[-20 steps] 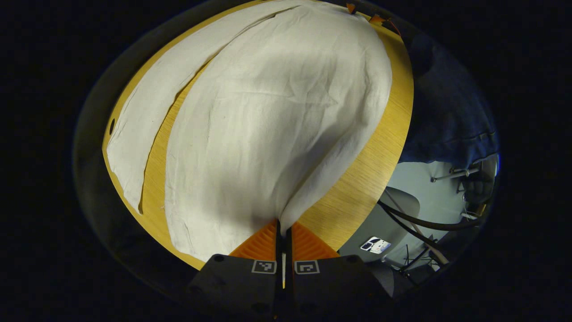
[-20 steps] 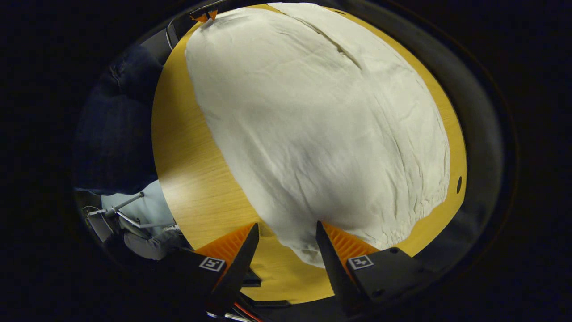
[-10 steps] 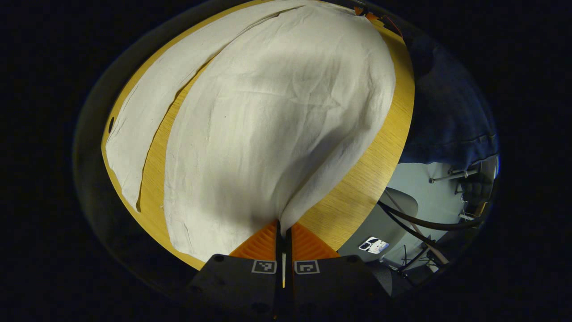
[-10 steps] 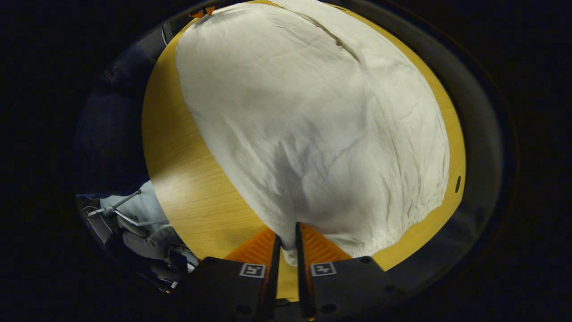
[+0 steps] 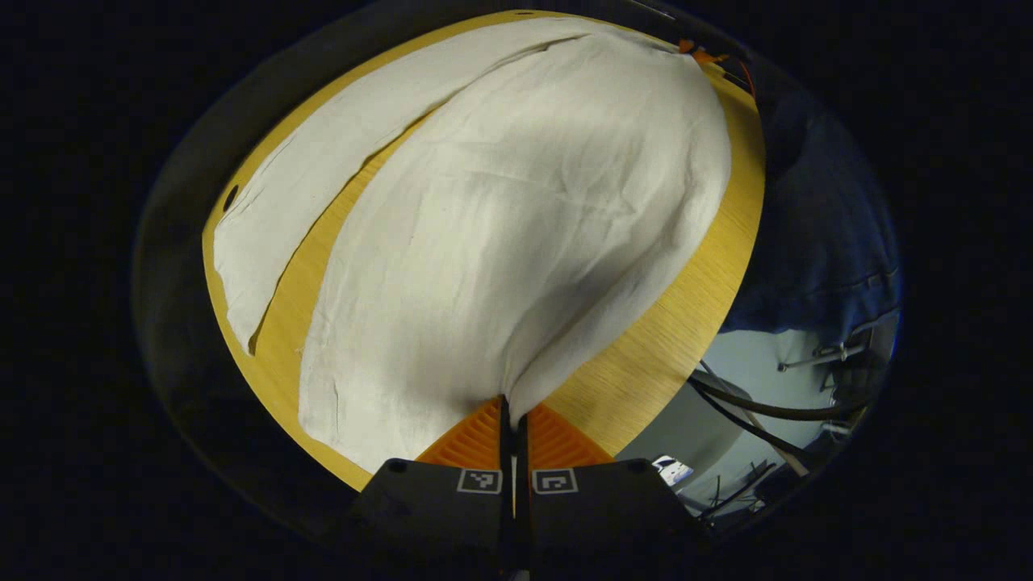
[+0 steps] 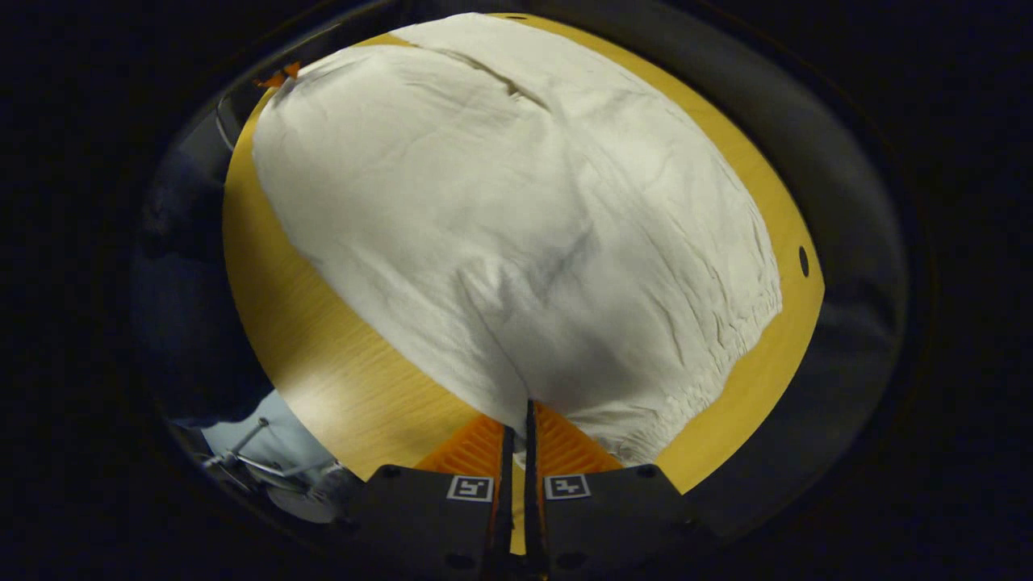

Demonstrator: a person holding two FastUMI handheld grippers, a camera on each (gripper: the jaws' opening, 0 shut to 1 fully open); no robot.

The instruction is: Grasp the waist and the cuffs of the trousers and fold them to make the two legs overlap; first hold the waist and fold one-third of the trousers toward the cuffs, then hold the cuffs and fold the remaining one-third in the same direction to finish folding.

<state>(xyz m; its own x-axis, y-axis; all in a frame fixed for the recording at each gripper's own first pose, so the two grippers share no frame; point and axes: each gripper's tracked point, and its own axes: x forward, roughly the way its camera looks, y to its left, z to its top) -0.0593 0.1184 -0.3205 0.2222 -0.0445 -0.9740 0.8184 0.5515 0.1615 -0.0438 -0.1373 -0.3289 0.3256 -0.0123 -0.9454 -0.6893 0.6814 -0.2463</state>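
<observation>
The white trousers (image 5: 516,242) lie spread across the wooden table (image 5: 654,355), taking up most of the middle of both views. In the left gripper view I see the two legs parted by a narrow strip of table that runs from the upper middle down to the lower left, the far leg (image 5: 323,169) lying toward the upper left. In the right gripper view the gathered waist (image 6: 734,331) sits at the right of the cloth, near a small dark hole (image 6: 803,261) in the table.

My left gripper (image 5: 509,411) sits at the bottom centre of its view, its fingers drawn together with barely a slit between them, pinching the near edge of the cloth, which rises into the tips in a small peak. My right gripper (image 6: 516,420) is at the bottom centre of its own view, fingers likewise narrowed onto the trouser edge close to the waist, the fabric puckering up toward them.

Each gripper points across the table over the garment. At the top edge of each view I can make out the tips of the opposite gripper at the cloth's far corner. Dark blue clothing (image 5: 823,218) of a person fills the right of the left gripper view.
</observation>
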